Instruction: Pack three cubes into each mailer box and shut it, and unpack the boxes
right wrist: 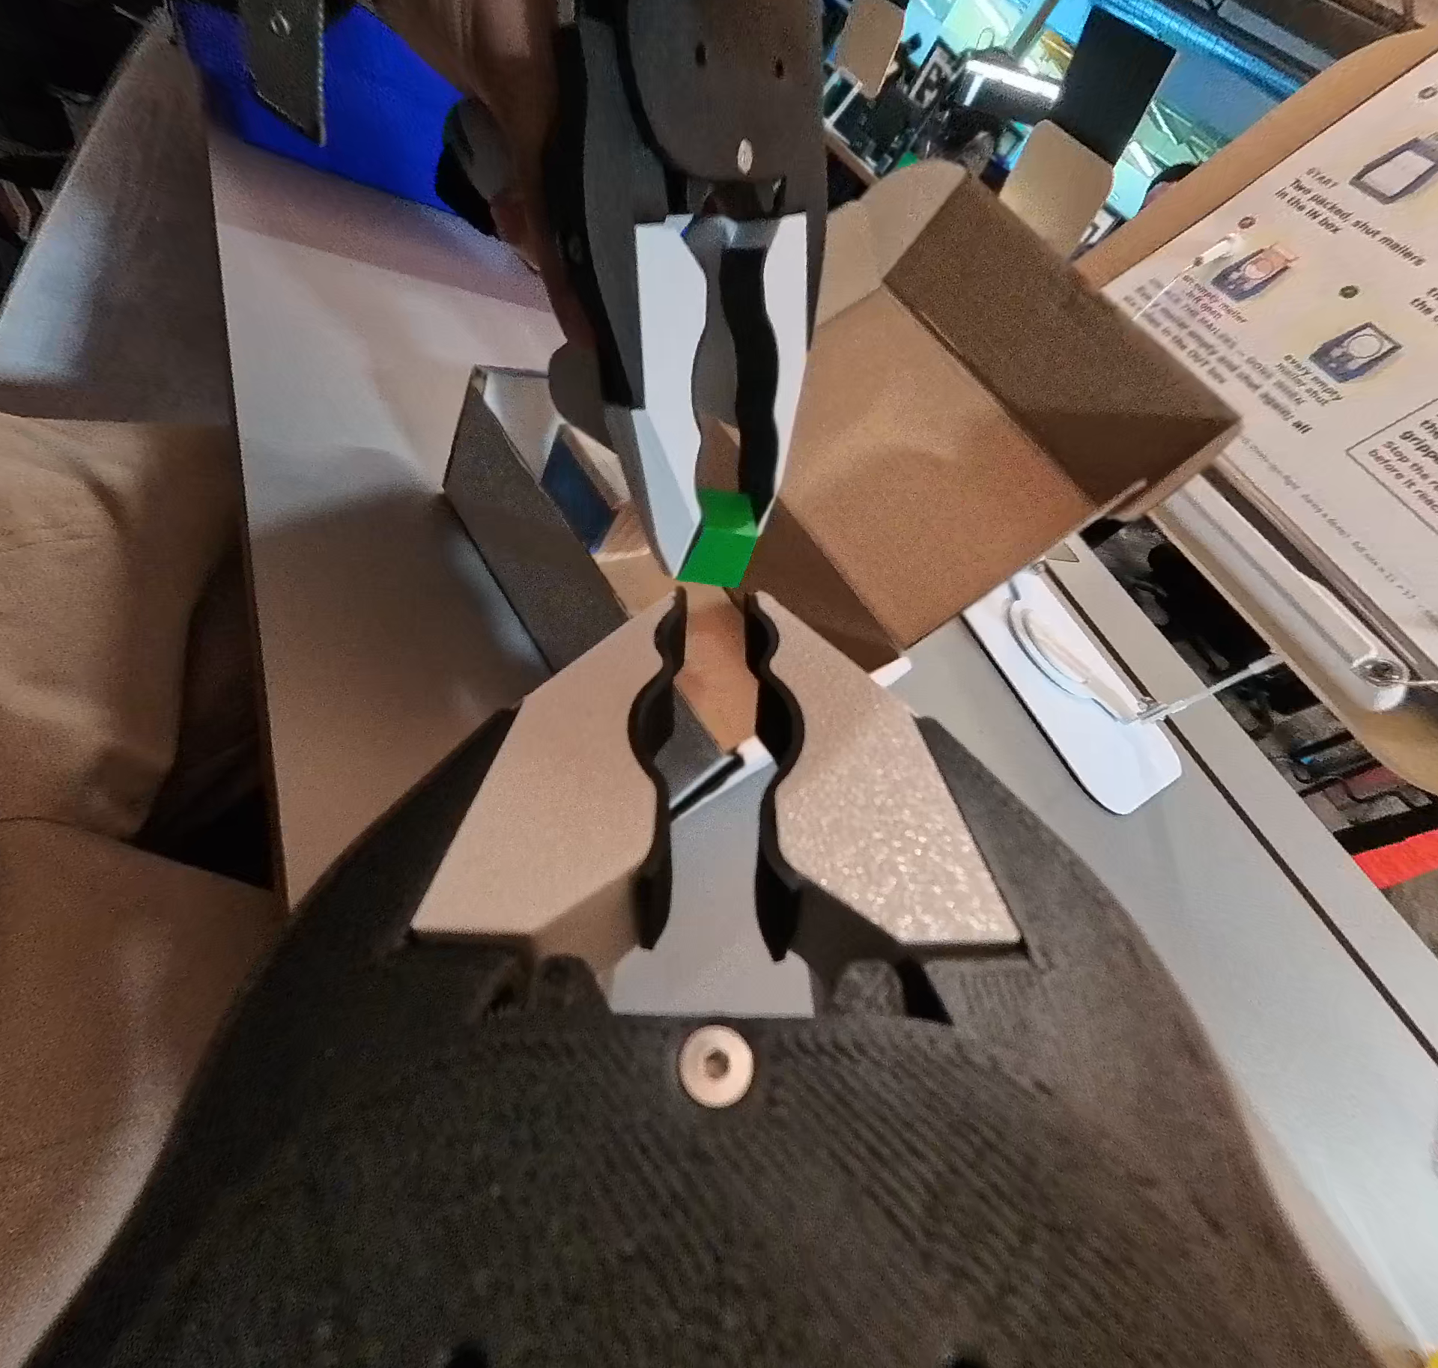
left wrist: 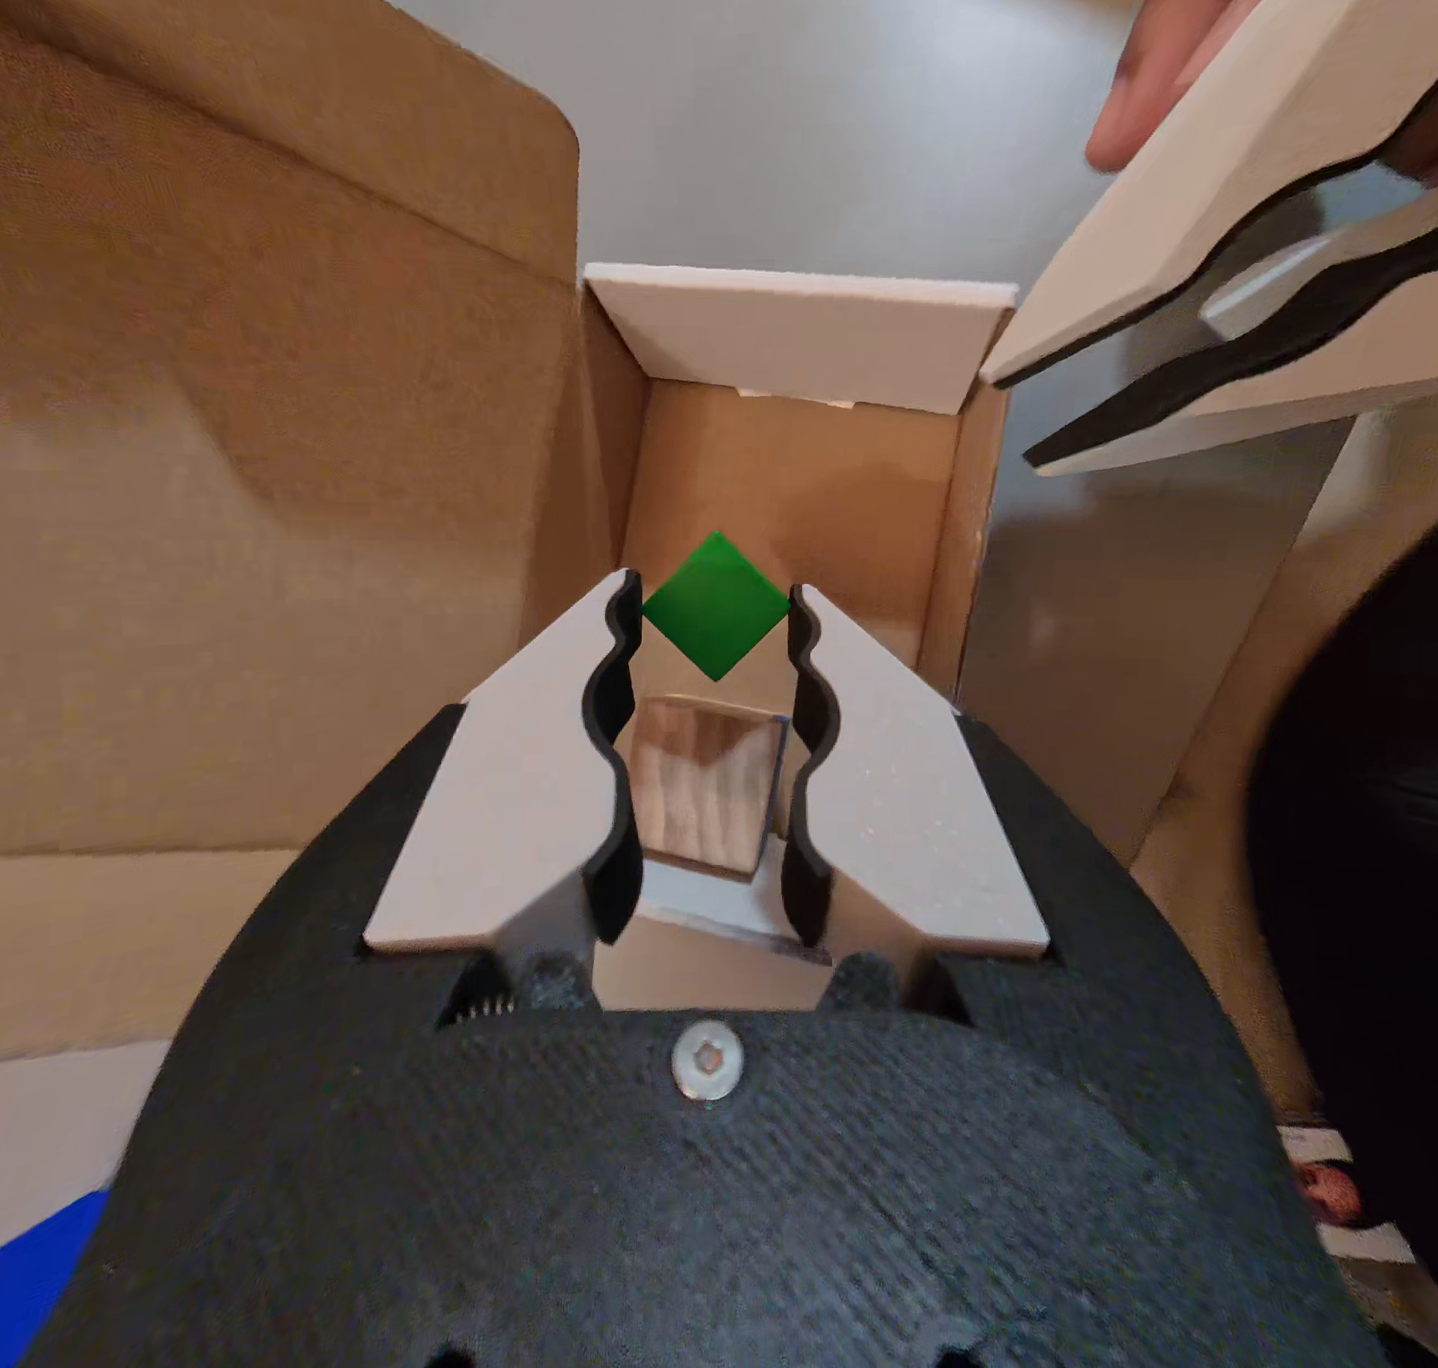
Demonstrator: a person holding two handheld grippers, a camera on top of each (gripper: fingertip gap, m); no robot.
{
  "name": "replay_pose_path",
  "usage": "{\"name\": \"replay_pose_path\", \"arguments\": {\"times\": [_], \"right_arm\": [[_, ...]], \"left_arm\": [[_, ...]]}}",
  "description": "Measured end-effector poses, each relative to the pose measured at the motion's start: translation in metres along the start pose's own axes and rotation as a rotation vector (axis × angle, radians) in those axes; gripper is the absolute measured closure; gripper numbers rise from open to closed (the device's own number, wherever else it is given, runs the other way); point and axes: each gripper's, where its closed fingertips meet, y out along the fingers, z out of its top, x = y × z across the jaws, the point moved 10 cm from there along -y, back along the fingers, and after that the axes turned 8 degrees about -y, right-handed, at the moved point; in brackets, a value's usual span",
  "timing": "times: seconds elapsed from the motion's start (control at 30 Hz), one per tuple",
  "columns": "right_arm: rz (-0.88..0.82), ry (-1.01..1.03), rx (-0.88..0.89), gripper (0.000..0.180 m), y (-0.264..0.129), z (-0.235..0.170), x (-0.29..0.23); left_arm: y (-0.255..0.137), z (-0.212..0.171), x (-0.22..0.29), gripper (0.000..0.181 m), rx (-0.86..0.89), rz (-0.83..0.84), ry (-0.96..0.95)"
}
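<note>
My left gripper (left wrist: 716, 606) is shut on a green cube (left wrist: 716, 607), pinched corner to corner at the fingertips. It holds the cube just above the open mailer box (left wrist: 973, 521), whose brown lid (left wrist: 272, 436) stands open on the left. A wooden cube (left wrist: 704, 786) lies in the box below the green one. In the right wrist view the left gripper (right wrist: 720, 545) points down with the green cube (right wrist: 716, 553) over the mailer (right wrist: 513, 506); something blue (right wrist: 580, 494) shows inside. My right gripper (right wrist: 712, 603) is a little open and empty at the box's near corner, and also shows in the left wrist view (left wrist: 1019, 420).
The mailer's raised lid (right wrist: 996, 413) and its flaps stand to the right. A large brown carton (right wrist: 117, 592) fills the left side. A printed instruction board (right wrist: 1323, 304) and a white stand (right wrist: 1089, 724) are at the table's right edge. A hand (left wrist: 1167, 63) holds the right gripper. Tip to tip, the grippers are about 7 centimeters apart.
</note>
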Motion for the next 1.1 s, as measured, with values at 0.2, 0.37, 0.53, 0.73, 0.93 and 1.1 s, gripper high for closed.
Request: {"name": "replay_pose_path", "arguments": {"times": [0.2,0.37,0.53,0.73,0.93,1.1], "right_arm": [[0.002,0.004,-0.006,0.166,-0.003,-0.002,-0.001],[-0.001,0.007,-0.011,0.166,-0.004,-0.002,-0.001],[0.001,0.005,-0.016,0.166,-0.003,-0.003,-0.002],[0.0,0.001,-0.014,0.167,-0.004,-0.003,-0.002],[-0.002,0.001,-0.01,0.166,-0.005,-0.002,-0.002],[-0.005,-0.002,-0.01,0.167,-0.005,-0.002,-0.001]], "left_arm": [[0.011,-0.002,0.008,0.144,-0.06,0.018,0.057],[0.017,-0.002,0.005,0.143,-0.065,0.046,-0.031],[0.021,-0.003,0.007,0.143,-0.069,0.071,-0.117],[0.022,-0.002,0.012,0.143,-0.062,0.065,-0.124],[0.02,-0.003,0.02,0.14,-0.067,0.096,-0.067],[0.003,-0.002,0.024,0.138,0.0,0.153,-0.072]]}}
